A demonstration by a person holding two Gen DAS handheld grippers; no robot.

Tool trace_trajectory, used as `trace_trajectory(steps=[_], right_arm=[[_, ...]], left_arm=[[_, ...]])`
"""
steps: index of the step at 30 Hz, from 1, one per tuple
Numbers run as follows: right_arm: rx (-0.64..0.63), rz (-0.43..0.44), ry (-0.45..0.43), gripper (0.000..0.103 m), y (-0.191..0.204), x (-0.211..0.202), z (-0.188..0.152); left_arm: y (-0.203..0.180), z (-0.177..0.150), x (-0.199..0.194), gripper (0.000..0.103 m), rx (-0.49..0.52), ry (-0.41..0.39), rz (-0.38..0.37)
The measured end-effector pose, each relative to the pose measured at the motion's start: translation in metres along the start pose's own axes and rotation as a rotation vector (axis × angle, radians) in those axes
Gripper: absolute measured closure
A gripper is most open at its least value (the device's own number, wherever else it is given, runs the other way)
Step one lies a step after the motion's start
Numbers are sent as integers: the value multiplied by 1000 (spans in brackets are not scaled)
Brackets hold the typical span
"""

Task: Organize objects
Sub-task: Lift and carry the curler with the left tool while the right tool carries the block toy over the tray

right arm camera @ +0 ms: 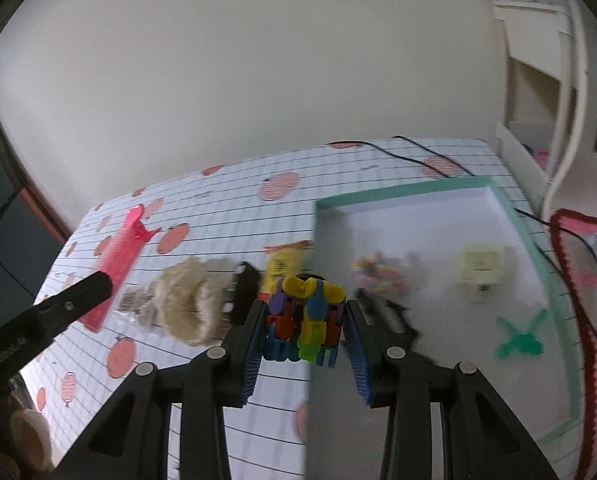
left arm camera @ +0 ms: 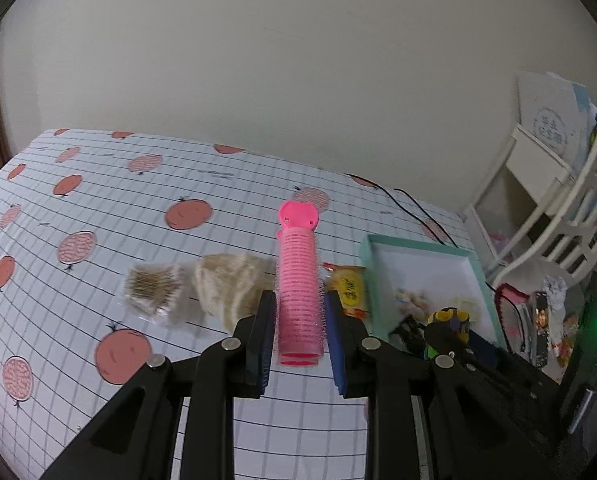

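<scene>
Left hand-held gripper (left arm camera: pixel 300 320): clamped on a pink ribbed plastic hair roller (left arm camera: pixel 299 280), held above the desk (left arm camera: pixel 98 208).
Right hand-held gripper (right arm camera: pixel 304 322): gripping a multicoloured bundle of plastic clips (right arm camera: pixel 304 320) at the near-left edge of the mint-rimmed white tray (right arm camera: pixel 538 248).
Beyond: fluffy cream scrunchie (right arm camera: pixel 186 300), yellow snack packet (right arm camera: pixel 284 266).

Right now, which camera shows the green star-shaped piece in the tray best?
The right wrist view: the green star-shaped piece lies unobstructed on the floor of the tray, near its right wall. In the left wrist view I cannot find it; the right gripper covers that area.
</scene>
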State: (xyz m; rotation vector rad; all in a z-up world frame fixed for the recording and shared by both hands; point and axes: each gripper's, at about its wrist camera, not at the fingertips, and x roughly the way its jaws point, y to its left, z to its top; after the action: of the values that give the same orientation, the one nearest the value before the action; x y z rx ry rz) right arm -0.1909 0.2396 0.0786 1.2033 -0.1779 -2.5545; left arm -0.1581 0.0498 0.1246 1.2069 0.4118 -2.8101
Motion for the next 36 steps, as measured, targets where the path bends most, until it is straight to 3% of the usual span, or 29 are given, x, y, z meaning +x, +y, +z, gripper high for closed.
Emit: trace_trajectory(steps=[16, 36], right_arm=[[90, -101, 11, 62, -77, -17, -5], [152, -163, 65, 62, -113, -3, -21]], left_arm=[[-62, -25, 11, 78, 75, 81, -136], [-104, -69, 49, 78, 163, 264, -164]])
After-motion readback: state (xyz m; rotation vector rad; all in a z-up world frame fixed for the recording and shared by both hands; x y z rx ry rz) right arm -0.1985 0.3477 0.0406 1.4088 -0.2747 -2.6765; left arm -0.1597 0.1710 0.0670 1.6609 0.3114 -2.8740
